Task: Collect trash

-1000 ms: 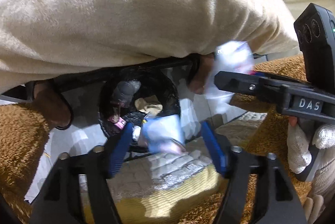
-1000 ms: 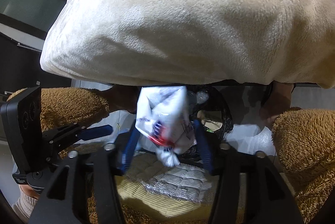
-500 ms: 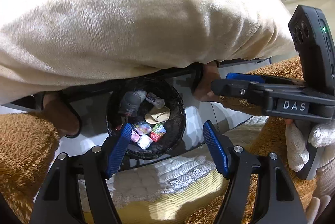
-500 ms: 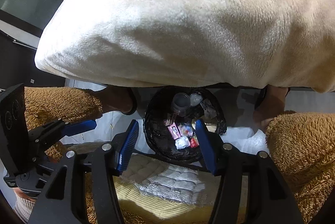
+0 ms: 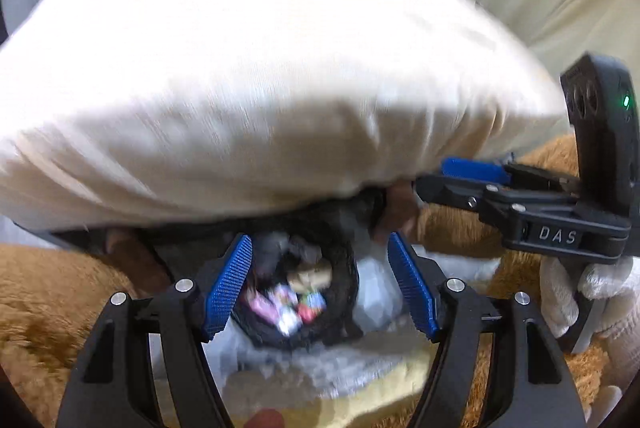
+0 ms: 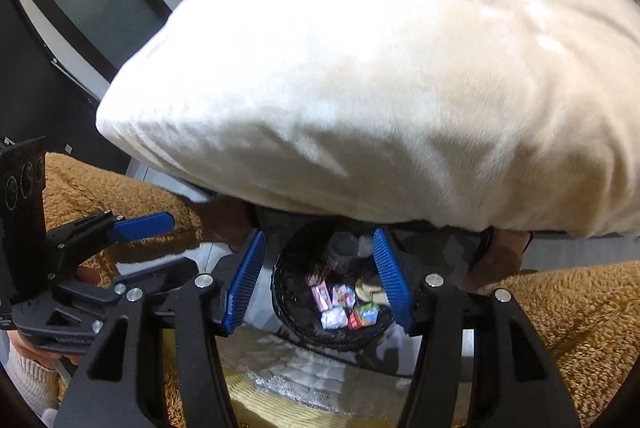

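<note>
You're holding both grippers spread and empty over the black bin (image 6: pixel 332 292). Trash wrappers (image 6: pixel 344 306) are lying inside it, below and between the right gripper's (image 6: pixel 318 280) blue fingers (image 6: pixel 246 280). Left gripper (image 5: pixel 320 282) is framing the same bin (image 5: pixel 304 292); that view is blurring. Cream cushion (image 6: pixel 380 68) is overhanging the bin.

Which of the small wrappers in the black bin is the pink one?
In the black bin, the pink wrapper lies farthest left in the cluster, beside the white crumpled piece and the red-and-green packet.
</note>
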